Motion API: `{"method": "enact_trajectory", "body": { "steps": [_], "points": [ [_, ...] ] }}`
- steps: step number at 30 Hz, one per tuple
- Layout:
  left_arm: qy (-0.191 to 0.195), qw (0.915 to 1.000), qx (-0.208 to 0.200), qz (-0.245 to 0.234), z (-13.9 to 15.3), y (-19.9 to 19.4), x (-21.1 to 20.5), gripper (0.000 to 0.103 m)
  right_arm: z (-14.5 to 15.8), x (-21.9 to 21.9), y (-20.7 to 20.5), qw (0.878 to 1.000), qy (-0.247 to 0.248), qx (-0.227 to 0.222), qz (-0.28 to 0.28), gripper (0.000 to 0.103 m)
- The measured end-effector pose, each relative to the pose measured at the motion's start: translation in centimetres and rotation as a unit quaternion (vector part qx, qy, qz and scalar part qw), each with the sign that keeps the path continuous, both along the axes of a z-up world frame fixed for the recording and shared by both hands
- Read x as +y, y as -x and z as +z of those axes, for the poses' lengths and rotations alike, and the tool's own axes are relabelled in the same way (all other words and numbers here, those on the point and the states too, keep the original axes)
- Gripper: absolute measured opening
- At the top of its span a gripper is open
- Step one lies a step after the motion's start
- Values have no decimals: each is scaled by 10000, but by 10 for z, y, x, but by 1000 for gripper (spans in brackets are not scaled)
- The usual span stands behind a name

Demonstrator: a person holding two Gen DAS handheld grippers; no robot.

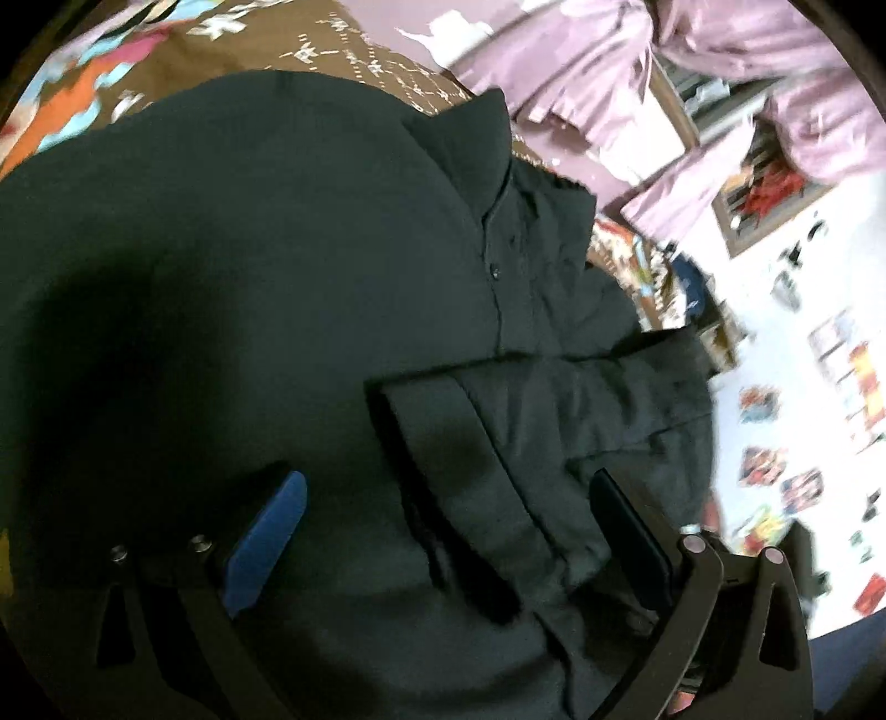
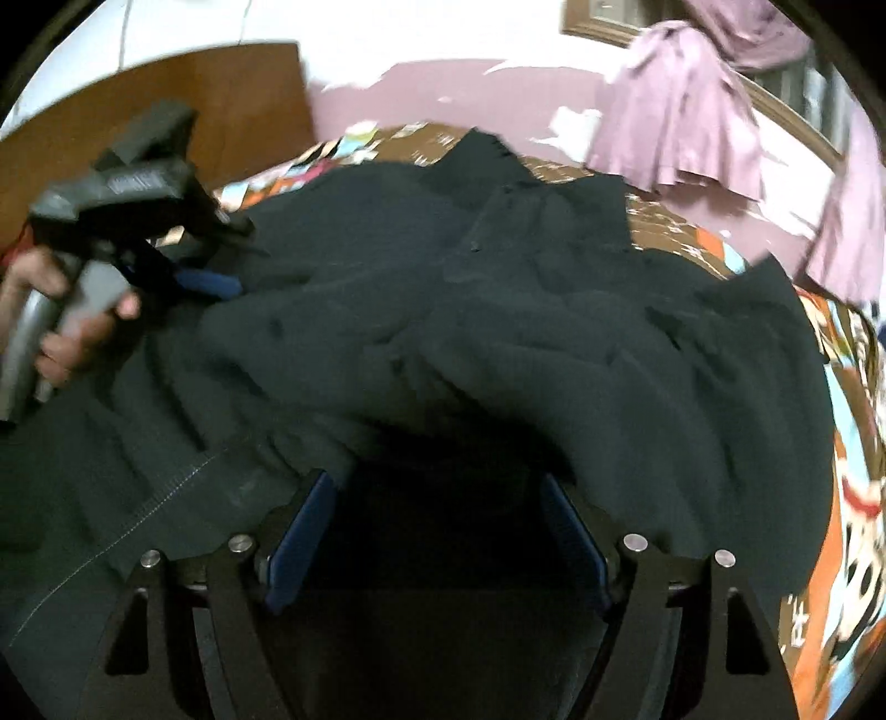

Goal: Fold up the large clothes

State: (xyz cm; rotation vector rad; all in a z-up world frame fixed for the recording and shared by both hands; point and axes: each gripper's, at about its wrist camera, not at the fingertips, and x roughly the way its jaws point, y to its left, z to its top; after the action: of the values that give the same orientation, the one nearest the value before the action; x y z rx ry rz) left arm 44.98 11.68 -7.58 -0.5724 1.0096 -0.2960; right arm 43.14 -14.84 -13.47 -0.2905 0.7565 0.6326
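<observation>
A large dark green-black button shirt lies spread on a bed, collar toward the far side. A sleeve is folded across its body. My left gripper is open just above the shirt, with the sleeve cuff between its blue-padded fingers. In the right wrist view the shirt is rumpled. My right gripper is open, its fingertips tucked under a raised fold of the cloth. The left gripper shows there at the left, held in a hand, its fingers over the shirt.
The bed has a brown patterned bedspread with bright cartoon prints. Purple cloth hangs at the far right, near a window frame. A brown headboard stands at the far left. A wall with pictures is beyond the bed.
</observation>
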Motion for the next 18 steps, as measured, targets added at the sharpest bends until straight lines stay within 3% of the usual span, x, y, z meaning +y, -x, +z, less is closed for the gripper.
{"method": "enact_trajectory", "body": {
  "steps": [2,3,5,6,7,8,10,13,16,18],
  "points": [
    [-257,9996,-77,-41,-9,-5,-3,98,3,-7,3,9999,-115,-48,-81,75],
    [-374,9992,-117,-49,-11,-7,-6,92,4,-8,5,9998,-165,-64,-110,75],
    [-687,9975,-163,-48,-15,-10,-13,73,6,-13,11,9996,-230,-99,-163,75],
    [-792,9967,-146,-58,-18,-11,-15,53,8,-17,13,9993,-265,-120,-213,75],
    [-853,9962,-127,-72,-22,-11,-17,42,11,-22,15,9991,-293,-143,-272,75],
    [-930,9955,-145,-60,-24,-10,-19,40,11,-26,19,9989,-297,-161,-332,76],
    [-1017,9946,-210,-41,-26,-9,-20,11,14,-30,20,9981,-334,-216,-475,76],
    [-1036,9940,-352,-32,-21,-5,-22,3,23,-34,28,9954,-391,-517,-703,76],
    [-1181,9882,-976,82,4,12,-22,1,45,-33,30,9900,-617,-922,-875,76],
    [-1362,9811,-1354,242,25,26,-19,1,58,-31,26,9869,-799,-1032,-946,83]
  ]
}}
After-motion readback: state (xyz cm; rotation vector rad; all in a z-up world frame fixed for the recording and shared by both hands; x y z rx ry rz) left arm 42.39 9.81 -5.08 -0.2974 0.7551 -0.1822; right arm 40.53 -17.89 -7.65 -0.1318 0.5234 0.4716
